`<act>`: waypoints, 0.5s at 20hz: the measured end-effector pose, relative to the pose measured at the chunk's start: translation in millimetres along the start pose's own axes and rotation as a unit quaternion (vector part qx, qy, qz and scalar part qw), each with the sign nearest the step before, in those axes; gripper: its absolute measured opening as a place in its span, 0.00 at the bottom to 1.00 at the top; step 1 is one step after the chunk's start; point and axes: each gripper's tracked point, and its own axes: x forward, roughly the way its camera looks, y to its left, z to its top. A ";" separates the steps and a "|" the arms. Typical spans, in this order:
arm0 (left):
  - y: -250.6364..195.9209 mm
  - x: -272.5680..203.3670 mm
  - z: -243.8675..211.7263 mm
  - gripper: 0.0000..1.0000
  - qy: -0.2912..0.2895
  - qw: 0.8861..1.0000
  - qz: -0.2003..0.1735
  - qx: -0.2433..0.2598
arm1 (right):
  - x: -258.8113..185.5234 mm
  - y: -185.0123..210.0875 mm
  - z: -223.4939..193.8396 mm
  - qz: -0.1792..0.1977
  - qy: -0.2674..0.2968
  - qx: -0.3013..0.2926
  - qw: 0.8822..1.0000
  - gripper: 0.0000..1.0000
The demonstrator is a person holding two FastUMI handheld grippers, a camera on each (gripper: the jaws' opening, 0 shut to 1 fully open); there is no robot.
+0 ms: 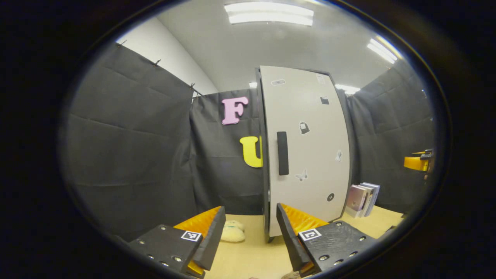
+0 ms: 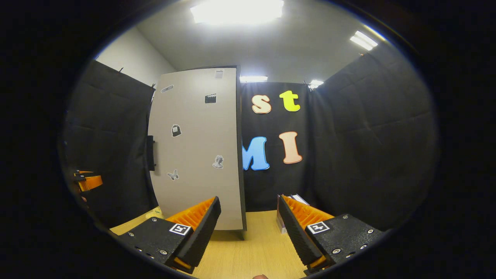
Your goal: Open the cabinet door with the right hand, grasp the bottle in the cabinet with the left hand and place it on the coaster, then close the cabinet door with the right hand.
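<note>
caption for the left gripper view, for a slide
Left gripper, fingers open, faces the closed cabinet door and its dark handle; books stand to the door's right on the wooden table.

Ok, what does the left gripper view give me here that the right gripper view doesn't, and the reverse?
Left gripper view: the cabinet's black bar handle face-on, upright pale books right of the cabinet, a cream soft lump on the table, and the right gripper at the far right edge.
Right gripper view: the left gripper at the far left edge, and the handle seen side-on.
Both: the tall beige stickered cabinet with its door closed, the light wooden table, and each camera's own jaws open and empty.
</note>
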 end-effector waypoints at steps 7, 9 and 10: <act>3.3 0.5 1.9 0.76 -0.001 1.000 0.008 0.003 | 1.4 3.6 1.2 0.003 -0.003 0.000 1.000 0.93; 2.6 0.4 2.1 0.76 -0.001 1.000 0.009 0.004 | 1.5 3.9 1.8 0.002 -0.004 -0.001 1.000 0.93; 2.5 0.9 2.2 0.75 -0.001 1.000 0.009 0.004 | 1.9 4.3 2.4 0.002 -0.005 -0.001 1.000 0.93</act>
